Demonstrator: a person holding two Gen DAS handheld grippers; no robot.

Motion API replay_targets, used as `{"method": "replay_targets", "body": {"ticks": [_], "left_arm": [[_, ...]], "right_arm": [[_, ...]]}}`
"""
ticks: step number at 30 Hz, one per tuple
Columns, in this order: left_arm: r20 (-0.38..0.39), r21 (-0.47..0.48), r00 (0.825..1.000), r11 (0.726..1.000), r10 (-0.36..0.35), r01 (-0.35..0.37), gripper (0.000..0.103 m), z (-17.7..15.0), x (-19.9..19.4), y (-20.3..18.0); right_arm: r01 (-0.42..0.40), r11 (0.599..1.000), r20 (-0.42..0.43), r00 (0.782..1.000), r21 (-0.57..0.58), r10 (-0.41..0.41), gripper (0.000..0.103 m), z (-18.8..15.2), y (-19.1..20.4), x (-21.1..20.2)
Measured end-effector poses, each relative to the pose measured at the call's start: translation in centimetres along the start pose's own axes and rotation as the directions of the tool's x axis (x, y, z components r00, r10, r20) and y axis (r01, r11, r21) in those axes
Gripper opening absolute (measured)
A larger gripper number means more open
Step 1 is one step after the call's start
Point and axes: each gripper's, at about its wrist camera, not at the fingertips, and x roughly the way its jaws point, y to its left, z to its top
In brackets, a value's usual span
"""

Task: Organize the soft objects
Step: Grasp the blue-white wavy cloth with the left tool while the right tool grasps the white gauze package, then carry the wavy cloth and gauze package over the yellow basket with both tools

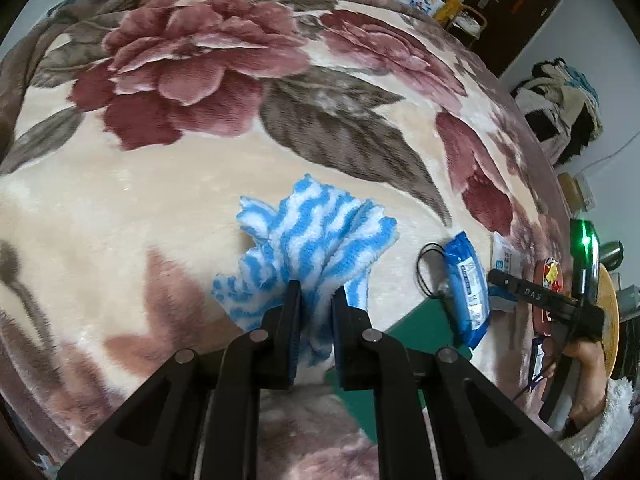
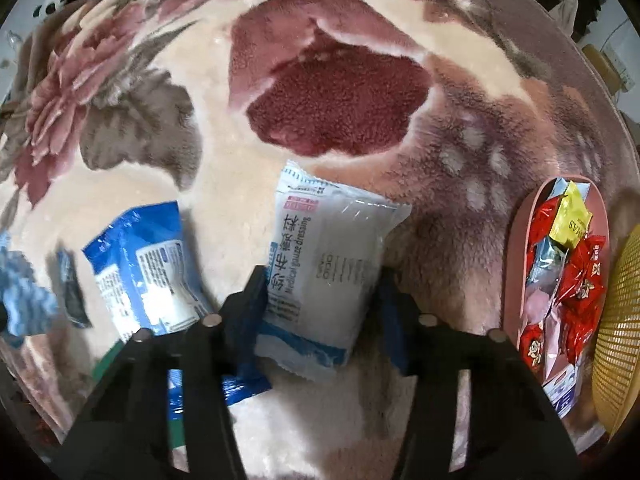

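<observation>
A fluffy blue-and-white striped cloth point(image 1: 320, 232) hangs bunched above the floral blanket point(image 1: 140, 208), and my left gripper point(image 1: 316, 292) is shut on its lower part. The same cloth shows blurred at the left edge of the right wrist view point(image 2: 24, 292). A white medical gauze pack point(image 2: 332, 240) lies on the blanket between the fingers of my right gripper point(image 2: 320, 276), whose pads press on its two long sides. In the left wrist view the right gripper's body point(image 1: 540, 300) is seen at the far right, held by a hand in a white fleecy sleeve.
A blue wet-wipes pack point(image 2: 136, 264) lies just left of the gauze pack, with a black cord loop point(image 1: 424, 268) beside it. A pink tray point(image 2: 516, 280) of red and yellow sweets and a yellow mesh basket point(image 2: 620, 320) stand at the right. A green surface point(image 1: 416, 328) shows under the blanket's edge.
</observation>
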Motion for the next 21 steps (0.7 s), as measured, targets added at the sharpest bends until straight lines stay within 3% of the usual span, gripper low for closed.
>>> {"method": "replay_targets", "body": {"ticks": [4,12,16,21], "left_arm": [[0.007,-0.027,1.0,1.0,0.011,-0.011,0.012,-0.5,-0.9,1.3],[-0.009,-0.039,1.0,0.999,-0.029,0.028,0.012,-3.2,-1.6,0.5],[-0.047,-0.019,0.999,1.0,-0.026,0.025,0.012,-5.3,-1.3,-0.5],[-0.116,-0.014,0.993,1.0,-0.009,0.007,0.013,-8.3,0.1,-0.3]], "right_arm": [[0.015,0.999,0.056,0.998,-0.031,-0.013,0.04,-1.2,0.1,-1.7],[-0.052,0.994,0.105,0.993,-0.094,0.062,0.04,-4.8,0.9,-6.4],[-0.085,0.988,0.081,0.992,-0.126,0.095,0.04,-6.8,2.2,-7.0],[-0.111,0.988,-0.014,0.994,-0.106,0.11,0.042,-9.6,1.8,-5.1]]}}
